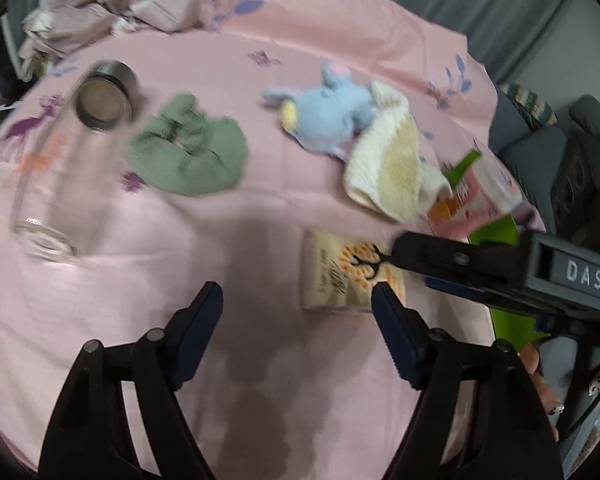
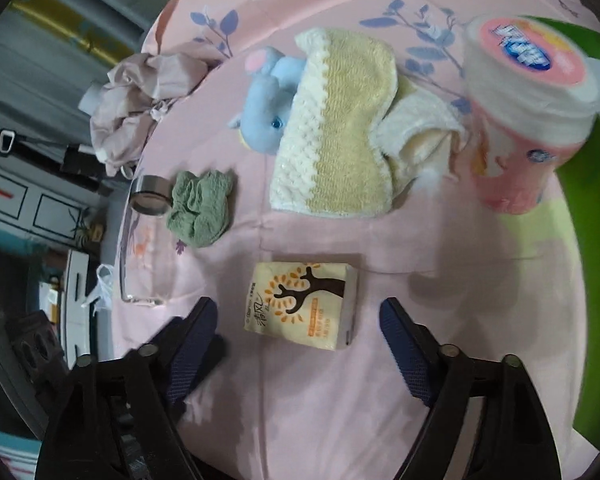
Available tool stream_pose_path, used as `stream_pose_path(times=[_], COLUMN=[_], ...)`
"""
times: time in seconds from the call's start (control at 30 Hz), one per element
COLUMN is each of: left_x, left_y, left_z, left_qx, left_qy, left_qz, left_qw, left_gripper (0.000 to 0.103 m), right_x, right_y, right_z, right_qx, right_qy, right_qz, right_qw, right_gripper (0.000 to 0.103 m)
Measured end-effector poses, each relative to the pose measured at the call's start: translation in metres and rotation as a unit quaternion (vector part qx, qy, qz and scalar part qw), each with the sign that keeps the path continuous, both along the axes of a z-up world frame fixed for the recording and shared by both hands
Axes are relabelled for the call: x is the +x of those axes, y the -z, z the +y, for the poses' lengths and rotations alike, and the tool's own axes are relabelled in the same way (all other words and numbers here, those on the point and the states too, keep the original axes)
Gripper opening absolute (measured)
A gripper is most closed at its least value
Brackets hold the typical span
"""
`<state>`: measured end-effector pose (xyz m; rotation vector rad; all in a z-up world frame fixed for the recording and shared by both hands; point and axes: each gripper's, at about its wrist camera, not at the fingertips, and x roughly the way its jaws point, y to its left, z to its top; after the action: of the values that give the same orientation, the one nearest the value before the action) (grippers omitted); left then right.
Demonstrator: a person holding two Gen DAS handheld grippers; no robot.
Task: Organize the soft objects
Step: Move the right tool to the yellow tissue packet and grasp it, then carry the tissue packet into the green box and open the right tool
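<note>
Both grippers, left point(image 1: 298, 312) and right point(image 2: 296, 320), stand wide open, holding nothing. The tissue pack point(image 2: 302, 306) lies low-centre on the pink surface point(image 2: 320, 400), just ahead of the right fingers point(image 2: 404, 344); closing askew could nudge it away.

A pink printed bedsheet point(image 2: 320, 400) carries a tissue pack point(image 2: 302, 306) just ahead of the gripper, with a green scrunchie point(image 2: 200, 214), plush elephant point(image 2: 266, 114), knitted cloth point(image 2: 336, 152) and paper roll point(image 2: 528, 120) beyond.

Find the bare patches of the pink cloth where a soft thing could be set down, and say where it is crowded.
Bare cloth lies in front of the green scrunchie and left of the tissue pack, towards the glass jar. Crowded: the blue plush toy touches the yellow towel, which reaches the pink paper roll.
</note>
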<state>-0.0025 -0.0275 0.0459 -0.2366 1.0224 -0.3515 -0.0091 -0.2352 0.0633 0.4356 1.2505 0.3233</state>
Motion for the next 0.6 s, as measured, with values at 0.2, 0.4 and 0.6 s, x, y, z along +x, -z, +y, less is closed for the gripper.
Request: stream_pose_path(times=[0.2,0.4,0.6], left_x=[0.009,0.012,-0.002], left_y=[0.023,0.023,-0.001], left_z=[-0.007,-0.004,-0.002], left_qx=[-0.02,-0.067,-0.057], left_qy=[0.002,0.005,0.009], left_qz=[0.04,0.046,-0.004], left_qw=[0.999,0.9967,0.9983], left_gripper=[0.048,0.028,0.025], right_x=[0.009,0.012,0.005], right_y=[0.031,0.039,0.024], right_z=[0.007,0.01,0.011], right_qx=[-0.005,-0.015,-0.018], right_qy=[0.006,0.001,-0.009], right_qz=[0.035,0.017,-0.017], right_qw=[0.999,1.0,1.0], right_gripper=[0.057,0.056,0.056])
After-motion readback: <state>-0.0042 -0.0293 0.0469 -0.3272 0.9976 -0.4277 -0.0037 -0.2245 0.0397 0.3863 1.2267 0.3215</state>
